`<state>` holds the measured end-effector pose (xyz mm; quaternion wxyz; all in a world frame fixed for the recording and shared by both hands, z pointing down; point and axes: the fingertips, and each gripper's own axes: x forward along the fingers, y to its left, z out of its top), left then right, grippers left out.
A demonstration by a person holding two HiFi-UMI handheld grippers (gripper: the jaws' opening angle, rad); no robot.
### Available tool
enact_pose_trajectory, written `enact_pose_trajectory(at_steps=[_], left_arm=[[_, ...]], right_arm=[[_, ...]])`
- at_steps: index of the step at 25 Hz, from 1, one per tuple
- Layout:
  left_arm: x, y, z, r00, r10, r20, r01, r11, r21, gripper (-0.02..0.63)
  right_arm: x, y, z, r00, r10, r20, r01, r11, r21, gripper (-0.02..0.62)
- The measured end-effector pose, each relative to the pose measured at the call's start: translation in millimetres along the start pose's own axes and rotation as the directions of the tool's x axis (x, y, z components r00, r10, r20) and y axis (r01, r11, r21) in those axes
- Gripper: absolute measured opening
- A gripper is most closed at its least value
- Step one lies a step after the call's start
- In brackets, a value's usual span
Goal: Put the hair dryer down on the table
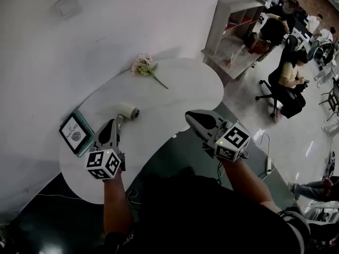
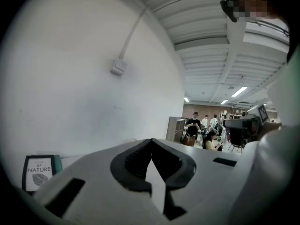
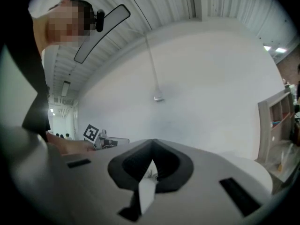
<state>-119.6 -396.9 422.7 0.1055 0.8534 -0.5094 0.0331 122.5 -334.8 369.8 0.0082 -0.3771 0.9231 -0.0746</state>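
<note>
The hair dryer (image 1: 127, 111) lies on its side on the table (image 1: 185, 89), toward the left edge, between the framed card (image 1: 75, 133) and the flowers (image 1: 143, 65). The left gripper (image 1: 112, 124), just short of it, and the right gripper (image 1: 192, 115), over the near edge, both have their jaws closed on nothing. The set-down looks done, so the left gripper is best drawn straight back, clear of the dryer's handle.

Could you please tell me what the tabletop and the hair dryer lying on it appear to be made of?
The tabletop looks like smooth white laminate or painted board: even colour, soft sheen. The hair dryer seems to be matte cream plastic with a dark end, though it is too small to be sure.
</note>
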Motion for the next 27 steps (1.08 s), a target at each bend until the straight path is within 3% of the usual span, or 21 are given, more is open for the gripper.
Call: enact_pose_trajectory(at_steps=[5, 11, 27], left_arm=[[-3, -7, 20, 0.999, -0.002, 0.055, 0.000, 1.000, 0.026, 0.009], [-4, -7, 26, 0.997, -0.001, 0.076, -0.002, 0.999, 0.036, 0.009], [-4, 7, 25, 0.998, 0.018, 0.060, -0.021, 0.998, 0.053, 0.009]], right_arm=[[4, 0, 16, 1.000, 0.004, 0.018, -0.003, 0.998, -0.063, 0.003], [14, -1, 19, 1.000, 0.002, 0.020, 0.000, 0.998, -0.065, 0.003], [31, -1, 18, 0.999, 0.020, 0.030, -0.019, 0.998, -0.055, 0.003]])
